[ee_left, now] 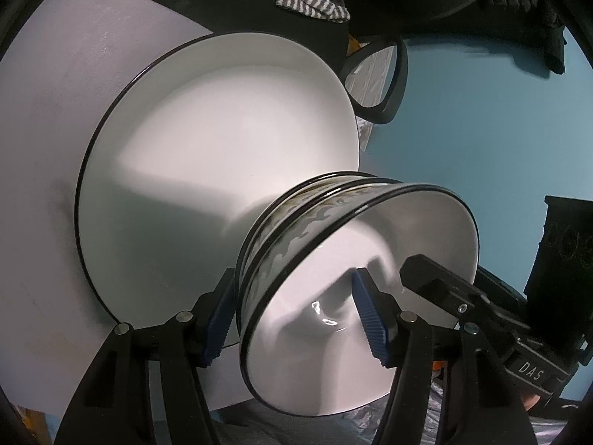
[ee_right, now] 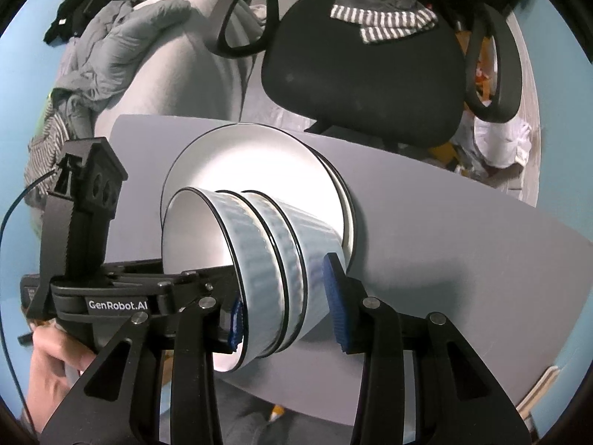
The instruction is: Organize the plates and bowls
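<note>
A stack of white bowls (ee_left: 333,259) with black rims and ribbed sides sits on a stack of large white plates (ee_left: 207,170) on the grey table. My left gripper (ee_left: 296,322) spans the near wall of the bowl stack, one blue pad outside, one inside the top bowl. My right gripper (ee_right: 285,307) spans the bowl stack (ee_right: 270,256) from the opposite side, one pad at the top bowl's rim, the other beside the lowest bowl. Neither pair of pads visibly presses the bowls. The plates (ee_right: 259,163) show behind the bowls.
The grey table (ee_right: 463,244) has its edges close around the plates. A black office chair (ee_right: 363,55) with striped cloth stands just beyond the table. A bed with grey bedding (ee_right: 122,44) lies at the left. The right gripper's body (ee_left: 493,319) shows beside the bowls.
</note>
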Tool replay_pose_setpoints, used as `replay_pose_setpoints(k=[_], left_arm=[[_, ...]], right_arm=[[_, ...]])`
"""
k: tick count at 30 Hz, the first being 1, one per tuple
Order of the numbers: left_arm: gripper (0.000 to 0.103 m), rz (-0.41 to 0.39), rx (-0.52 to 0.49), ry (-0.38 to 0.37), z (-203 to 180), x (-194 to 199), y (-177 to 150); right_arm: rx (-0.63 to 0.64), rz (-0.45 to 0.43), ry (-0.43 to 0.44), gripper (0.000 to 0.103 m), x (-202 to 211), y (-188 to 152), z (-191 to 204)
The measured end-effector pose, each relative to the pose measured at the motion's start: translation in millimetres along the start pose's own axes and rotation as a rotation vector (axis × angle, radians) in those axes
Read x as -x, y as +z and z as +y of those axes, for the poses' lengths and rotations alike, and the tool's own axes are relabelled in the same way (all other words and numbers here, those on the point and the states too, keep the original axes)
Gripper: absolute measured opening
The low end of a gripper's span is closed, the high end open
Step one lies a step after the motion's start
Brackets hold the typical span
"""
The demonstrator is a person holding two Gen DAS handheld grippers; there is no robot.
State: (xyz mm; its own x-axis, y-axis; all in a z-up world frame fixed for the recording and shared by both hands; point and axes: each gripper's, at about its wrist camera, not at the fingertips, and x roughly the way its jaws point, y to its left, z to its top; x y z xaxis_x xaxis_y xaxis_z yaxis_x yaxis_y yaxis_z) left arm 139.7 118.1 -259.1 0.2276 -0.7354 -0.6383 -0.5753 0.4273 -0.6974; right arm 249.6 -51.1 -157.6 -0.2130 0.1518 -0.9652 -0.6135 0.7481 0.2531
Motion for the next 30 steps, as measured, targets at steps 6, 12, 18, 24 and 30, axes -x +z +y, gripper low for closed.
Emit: replay_pose_setpoints(k=[6,12,18,24,30], left_arm=[[0.06,0.003,-0.015,0.021,1.4,4.8,1.7],[0.056,-0.01,-0.024,0.036,-13.7,2.7,8.4],[0.056,-0.001,-0.031,0.066,-18.0,-2.0,11.8],[0.057,-0.003,-0.035,0.084,-21.4,-2.4,10.5],[0.057,-0.045,-0.053,0.144,-26.8,7.7,2.9]], right_arm=[[0.003,-0.01,0.003,0.037,0.3,5.3,-0.3],[-0.017,-0.013,0.031,0.038,3.6,1.9,-12.2],[-0.048,-0.029,0.083,0.038,11.3,-5.4,-22.8],[-0.073,-0.005,0.108,0.038,6.0,-13.9,-26.9],[-0.077,-0.021,0.121,0.038,9.5,-19.1,-28.0]])
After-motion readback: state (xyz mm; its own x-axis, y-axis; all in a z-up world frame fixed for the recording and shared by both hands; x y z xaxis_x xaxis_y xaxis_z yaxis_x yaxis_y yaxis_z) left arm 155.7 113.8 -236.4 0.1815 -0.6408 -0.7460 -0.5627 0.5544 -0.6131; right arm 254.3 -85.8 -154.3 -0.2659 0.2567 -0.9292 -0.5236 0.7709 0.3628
